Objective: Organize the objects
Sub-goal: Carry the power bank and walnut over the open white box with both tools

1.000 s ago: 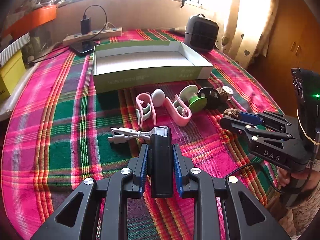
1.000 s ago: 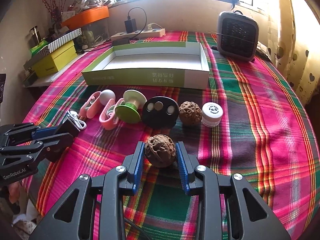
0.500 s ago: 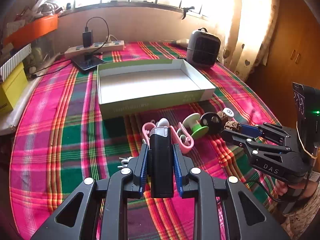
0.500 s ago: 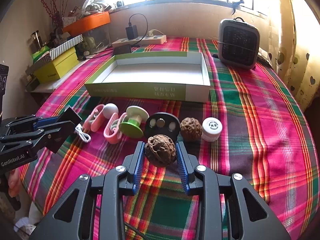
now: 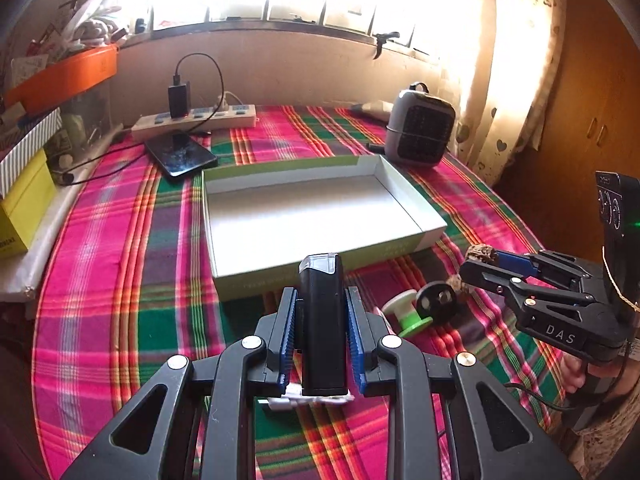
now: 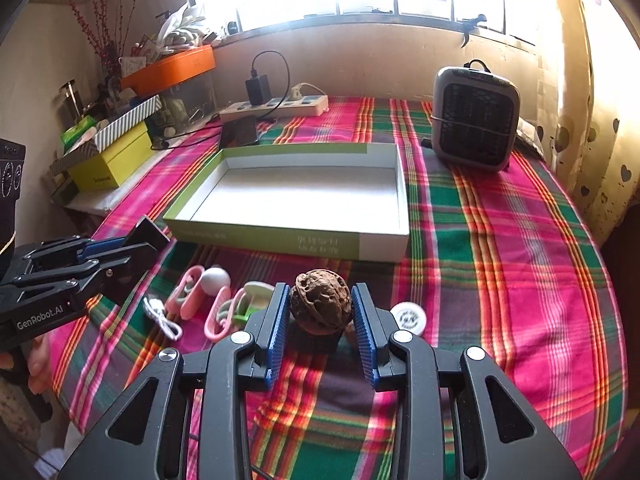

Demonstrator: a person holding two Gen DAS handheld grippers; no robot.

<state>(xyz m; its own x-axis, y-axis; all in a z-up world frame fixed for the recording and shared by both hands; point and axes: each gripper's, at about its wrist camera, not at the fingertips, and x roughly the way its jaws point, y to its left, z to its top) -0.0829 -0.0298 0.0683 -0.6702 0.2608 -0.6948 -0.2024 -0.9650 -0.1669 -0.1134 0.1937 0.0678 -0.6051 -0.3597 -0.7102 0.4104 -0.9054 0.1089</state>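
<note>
Left gripper [image 5: 321,336]: clamped on a black rectangular device [image 5: 322,320] with a clear cap, held upright between the blue pads, lifted above the worktop [image 5: 120,280]. A white item shows just beneath its lower end, too hidden to identify.

Right gripper [image 6: 321,320]: closed on a brown walnut [image 6: 321,307], held off the plaid cloth.

Loose items, right wrist view, near row on the cloth:
- White cable [image 6: 162,318], coiled, at 10 o'clock from the walnut.
- Two pink clips [image 6: 188,292], side by side, just right of the cable; a white ball [image 6: 215,279] touches the upper one.
- Green-and-white spool [image 6: 250,298], partly hidden behind the right gripper's left finger.
- White round cap [image 6: 409,316], at 3 o'clock, just beside the right finger.
- Black disc [image 5: 438,303], seen in the left wrist view next to the spool.

Box [image 6: 304,240]: shallow, green outside and white inside, open, nothing in it, at 12 o'clock beyond the row.

Far edge, under the window:
- Phone [image 5: 182,156], at 11 o'clock from the box.
- Power strip [image 5: 194,120] with a black charger plugged in, behind the phone.
- Grey heater [image 6: 474,120], at 1 o'clock.
- Yellow box [image 6: 112,164], off the worktop's left side.
</note>
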